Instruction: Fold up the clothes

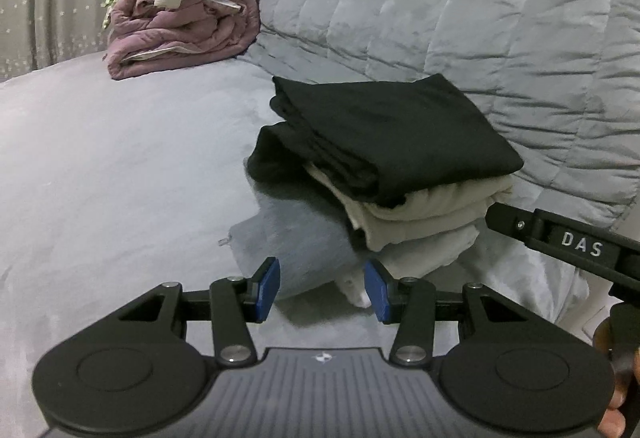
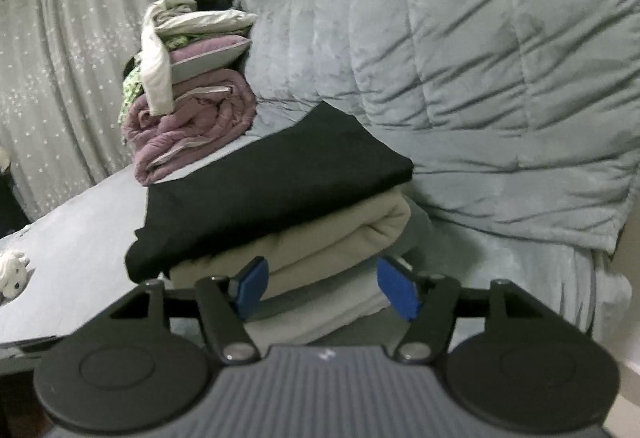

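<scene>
Your left gripper (image 1: 322,288) had its blue pads spread apart with nothing between them, hovering over the grey plush bedspread (image 1: 120,165) just short of a small stack of folded clothes. That stack had a folded black garment (image 1: 384,133) on top, folded cream and beige fabric (image 1: 432,213) beneath it, and a pale grey piece at the bottom. Your right gripper (image 2: 328,288) was also spread, its pads standing on either side of the stack's lower layers without pressing them; in the left wrist view its black finger touched the cream layer's edge. A rolled mauve quilt (image 1: 184,29) with loose garments heaped on it sat well behind, by the grey quilted comforter (image 1: 480,17).
</scene>
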The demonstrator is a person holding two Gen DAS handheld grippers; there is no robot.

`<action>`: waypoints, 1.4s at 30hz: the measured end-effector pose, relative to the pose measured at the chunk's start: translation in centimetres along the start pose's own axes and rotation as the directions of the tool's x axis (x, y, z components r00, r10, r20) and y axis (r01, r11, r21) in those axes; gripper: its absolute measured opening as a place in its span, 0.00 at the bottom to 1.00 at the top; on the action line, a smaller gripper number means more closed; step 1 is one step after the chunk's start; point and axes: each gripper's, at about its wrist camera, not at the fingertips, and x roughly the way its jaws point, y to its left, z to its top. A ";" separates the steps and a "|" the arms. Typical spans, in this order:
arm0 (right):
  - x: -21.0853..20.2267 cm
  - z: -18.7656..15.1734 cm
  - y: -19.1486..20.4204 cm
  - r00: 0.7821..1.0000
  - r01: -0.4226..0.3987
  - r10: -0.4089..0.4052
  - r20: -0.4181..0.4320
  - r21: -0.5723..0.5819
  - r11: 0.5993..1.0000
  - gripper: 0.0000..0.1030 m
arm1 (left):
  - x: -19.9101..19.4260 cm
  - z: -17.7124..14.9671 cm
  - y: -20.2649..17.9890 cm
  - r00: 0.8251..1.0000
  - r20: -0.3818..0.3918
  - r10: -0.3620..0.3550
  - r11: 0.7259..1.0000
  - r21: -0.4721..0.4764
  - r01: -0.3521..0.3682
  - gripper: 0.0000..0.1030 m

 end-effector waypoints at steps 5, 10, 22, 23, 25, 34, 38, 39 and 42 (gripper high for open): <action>0.1 -0.2 1.2 0.999 0.046 -0.046 0.005 -0.064 0.997 0.90 | 0.0 0.0 0.2 1.000 -0.013 0.017 1.000 0.011 -0.016 0.52; -0.1 -0.3 1.2 0.999 0.046 -0.046 0.011 -0.049 0.998 1.00 | 0.2 0.0 0.4 0.999 -0.010 0.032 0.999 0.010 -0.032 0.58; 0.9 -0.8 2.8 0.993 0.114 -0.118 -0.026 -0.126 0.986 1.00 | 0.9 -0.2 0.6 0.996 -0.008 0.087 0.996 0.027 -0.087 0.69; 0.9 -0.8 2.9 0.991 0.126 -0.130 -0.027 -0.131 0.983 1.00 | 0.9 -0.2 0.5 0.996 -0.004 0.091 0.996 0.025 -0.091 0.70; 1.0 -0.8 2.9 0.989 0.137 -0.142 -0.031 -0.132 0.982 1.00 | 0.9 -0.2 0.4 0.995 0.004 0.102 0.994 0.027 -0.102 0.73; 1.2 -0.9 3.0 0.984 0.169 -0.176 -0.035 -0.156 0.973 1.00 | 0.7 -0.1 0.0 0.989 0.029 0.147 0.987 0.054 -0.149 0.84; 1.4 -1.0 3.1 0.981 0.183 -0.192 -0.039 -0.166 0.969 1.00 | 0.8 -0.1 -0.1 0.986 0.034 0.162 0.985 0.052 -0.164 0.87; 1.4 -1.0 3.1 0.981 0.184 -0.193 -0.039 -0.166 0.969 1.00 | 0.8 -0.1 -0.1 0.985 0.037 0.168 0.984 0.052 -0.170 0.88; 1.5 -1.0 3.1 0.980 0.186 -0.195 -0.040 -0.166 0.968 1.00 | 0.9 -0.1 0.0 0.983 0.036 0.178 0.983 0.047 -0.179 0.89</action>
